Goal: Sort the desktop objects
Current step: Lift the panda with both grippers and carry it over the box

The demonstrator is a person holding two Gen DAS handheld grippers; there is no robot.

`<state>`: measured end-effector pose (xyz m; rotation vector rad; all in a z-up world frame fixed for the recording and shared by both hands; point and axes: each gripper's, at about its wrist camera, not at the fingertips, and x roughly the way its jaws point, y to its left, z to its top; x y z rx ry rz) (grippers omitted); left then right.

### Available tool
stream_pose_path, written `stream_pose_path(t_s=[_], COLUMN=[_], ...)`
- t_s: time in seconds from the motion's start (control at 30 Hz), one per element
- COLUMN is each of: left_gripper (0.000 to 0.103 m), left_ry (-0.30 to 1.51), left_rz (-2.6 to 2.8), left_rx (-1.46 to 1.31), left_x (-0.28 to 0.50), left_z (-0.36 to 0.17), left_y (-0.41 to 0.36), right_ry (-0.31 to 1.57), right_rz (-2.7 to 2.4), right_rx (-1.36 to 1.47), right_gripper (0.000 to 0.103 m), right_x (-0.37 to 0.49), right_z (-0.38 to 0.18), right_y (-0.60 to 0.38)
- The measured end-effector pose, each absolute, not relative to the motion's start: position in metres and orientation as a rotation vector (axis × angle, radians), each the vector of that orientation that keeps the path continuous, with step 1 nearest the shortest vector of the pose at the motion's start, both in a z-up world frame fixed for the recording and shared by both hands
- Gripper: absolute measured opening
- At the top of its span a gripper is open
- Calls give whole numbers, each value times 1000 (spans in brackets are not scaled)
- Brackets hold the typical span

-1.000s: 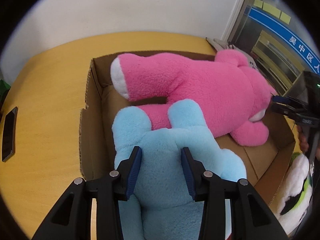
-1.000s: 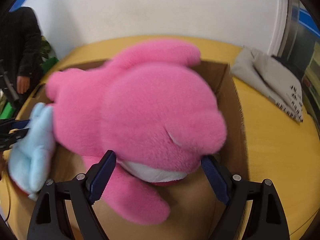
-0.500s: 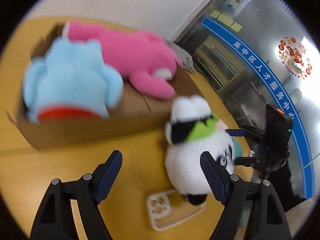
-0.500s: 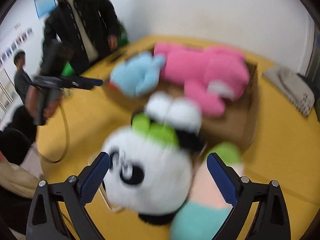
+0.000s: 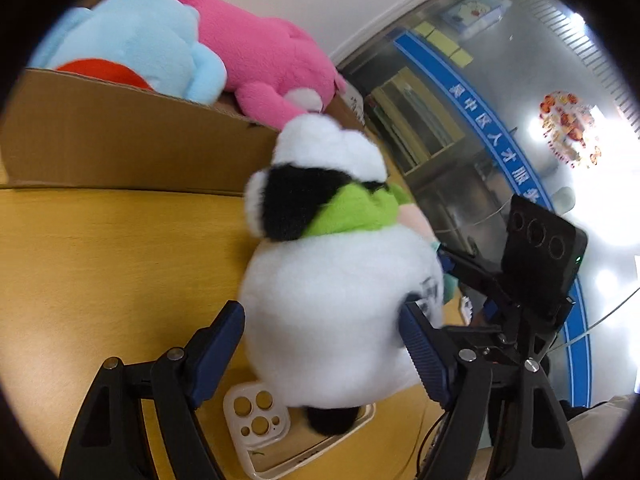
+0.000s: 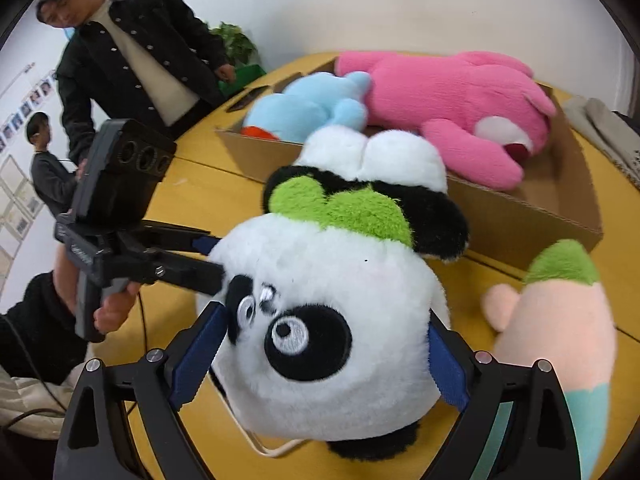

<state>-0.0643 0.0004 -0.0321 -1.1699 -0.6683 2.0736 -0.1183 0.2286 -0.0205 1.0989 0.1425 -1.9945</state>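
A white panda plush (image 5: pixel 332 312) (image 6: pixel 332 336) with black ears and a green patch stands on the yellow table, on a clear phone case (image 5: pixel 260 420). My left gripper (image 5: pixel 324 344) is open around its back; the pads sit at its sides. My right gripper (image 6: pixel 324 356) is open around its face from the opposite side. A cardboard box (image 5: pixel 120 136) (image 6: pixel 520 212) behind holds a blue plush (image 5: pixel 128 44) (image 6: pixel 308 104) and a pink plush (image 5: pixel 260 64) (image 6: pixel 452 88).
A pink, green and teal plush (image 6: pixel 560 332) lies to the right of the panda. A folded grey cloth (image 6: pixel 604 132) lies past the box. Two people (image 6: pixel 132 52) stand at the table's far left side. Glass doors (image 5: pixel 500 120) are behind.
Both grippers have left the box and the plushes in it and have come down around the panda from opposite sides. The panda now fills both views.
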Motion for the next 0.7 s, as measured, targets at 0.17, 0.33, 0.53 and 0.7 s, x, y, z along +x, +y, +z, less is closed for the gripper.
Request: stream_pose_path(t_s=[0.17, 0.33, 0.53, 0.7], left_gripper=[79, 79, 80, 66], left_ry=[-668, -714, -758, -708], left_rz=[2144, 2128, 2076, 2091], left_rx=[-1171, -1171, -1183, -1169], left_x=[-48, -55, -67, -59], left_z=[-29, -36, -47, -36], left_y=[-19, -20, -9, -5], right_ry=[134, 95, -99, -114], right_rz=[-1966, -2005, -1920, -1942], right_rx=[1034, 1106, 1156, 1124], right_gripper=[95, 95, 85, 79], right_x=[-106, -126, -128, -120], right_z=[-9, -26, -53, -45], right_y=[223, 229, 230, 235])
